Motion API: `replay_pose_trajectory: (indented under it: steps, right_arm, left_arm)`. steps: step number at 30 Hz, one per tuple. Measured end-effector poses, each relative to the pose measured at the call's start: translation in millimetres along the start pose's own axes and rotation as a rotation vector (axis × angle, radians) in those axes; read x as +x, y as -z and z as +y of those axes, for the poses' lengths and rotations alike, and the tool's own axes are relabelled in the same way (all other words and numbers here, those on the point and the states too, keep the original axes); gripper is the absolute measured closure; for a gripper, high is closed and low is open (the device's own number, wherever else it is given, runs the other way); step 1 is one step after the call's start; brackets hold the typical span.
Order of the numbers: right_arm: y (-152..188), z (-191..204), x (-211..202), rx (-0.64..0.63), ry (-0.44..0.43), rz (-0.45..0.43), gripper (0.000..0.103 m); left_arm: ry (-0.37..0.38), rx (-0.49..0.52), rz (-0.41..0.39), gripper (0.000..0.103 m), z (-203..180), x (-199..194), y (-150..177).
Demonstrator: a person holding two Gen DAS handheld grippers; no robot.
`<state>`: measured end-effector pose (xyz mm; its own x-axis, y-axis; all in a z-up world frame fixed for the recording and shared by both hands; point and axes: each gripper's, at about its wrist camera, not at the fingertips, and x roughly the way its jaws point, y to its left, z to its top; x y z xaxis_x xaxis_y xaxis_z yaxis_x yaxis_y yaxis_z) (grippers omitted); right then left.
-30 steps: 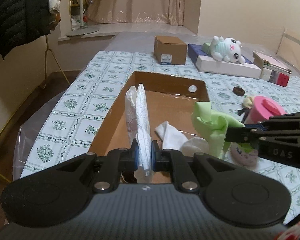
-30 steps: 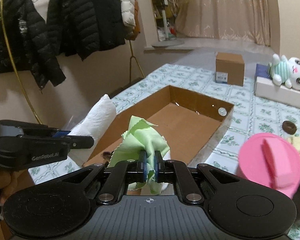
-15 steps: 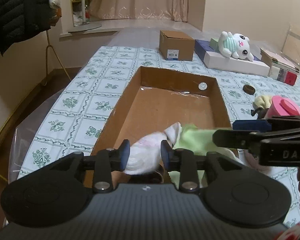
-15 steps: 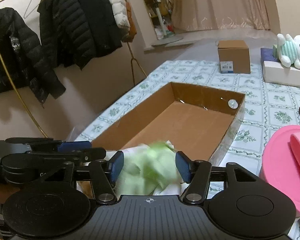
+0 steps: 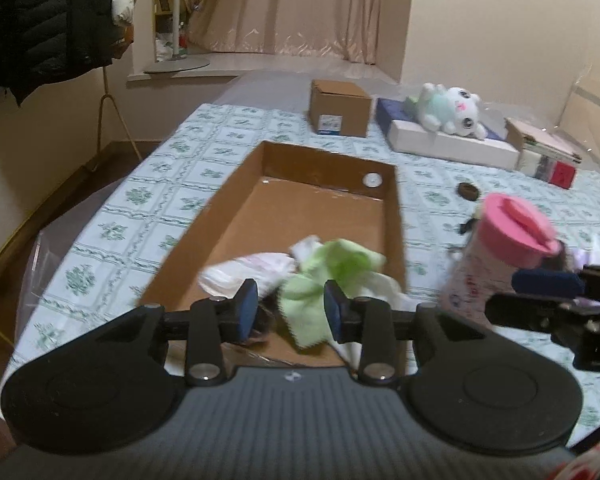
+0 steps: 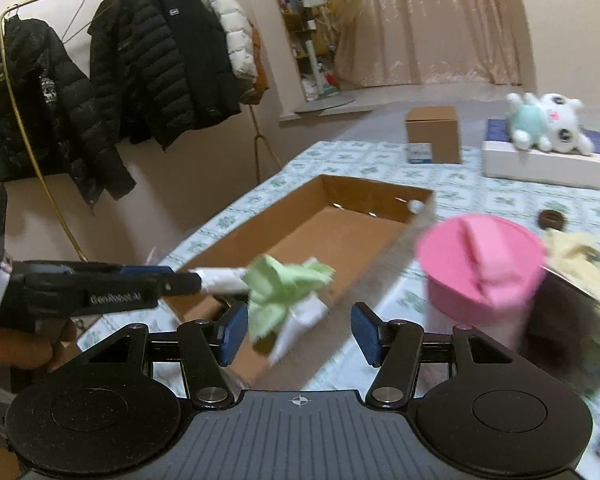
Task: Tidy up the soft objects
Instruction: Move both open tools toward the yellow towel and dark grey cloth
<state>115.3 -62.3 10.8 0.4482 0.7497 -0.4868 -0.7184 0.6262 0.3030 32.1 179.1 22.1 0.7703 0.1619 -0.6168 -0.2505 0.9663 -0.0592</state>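
A table spread with a green-and-white patterned cloth is seen ahead of both grippers. On it, directly in front of the left gripper, a long open cardboard box is laid with its far end pointing away.

The soft objects are gathered at the box's near end, just beyond the left gripper's fingertips. A white cloth is spread on the box floor ahead of the left pad, and a green cloth is heaped over it ahead of the right pad, with more white fabric trailing over the near right corner. In the right wrist view the same green cloth is found ahead and left of the right gripper, with a white cloth under it; the picture is blurred there.

The left gripper's jaws are parted a little and are opening; the green cloth is seen through the gap, but neither pad is pressed on it. The right gripper's jaws are spread wide, with nothing gripped between them.

To the right of the left gripper, a pink-lidded container is stood on the table beside the box. Farther off, a small closed carton and a plush toy on a white slab are placed beyond the box. Dark jackets are hung on a rail far left of the right gripper.
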Motion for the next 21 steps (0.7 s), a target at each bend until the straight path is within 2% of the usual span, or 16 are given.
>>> replay_pose_trajectory:
  steps: [10, 21]
  right_arm:
    - [28.9, -45.5, -81.5, 0.043, 0.172, -0.030, 0.046]
    - [44.0, -94.9, -135.3, 0.070, 0.342, -0.080, 0.046]
  left_arm:
    - [0.093, -0.016, -0.004, 0.067, -56.9, -24.2, 19.1]
    - [0.168, 0.079, 0.003, 0.063, -130.3, -22.4, 27.5]
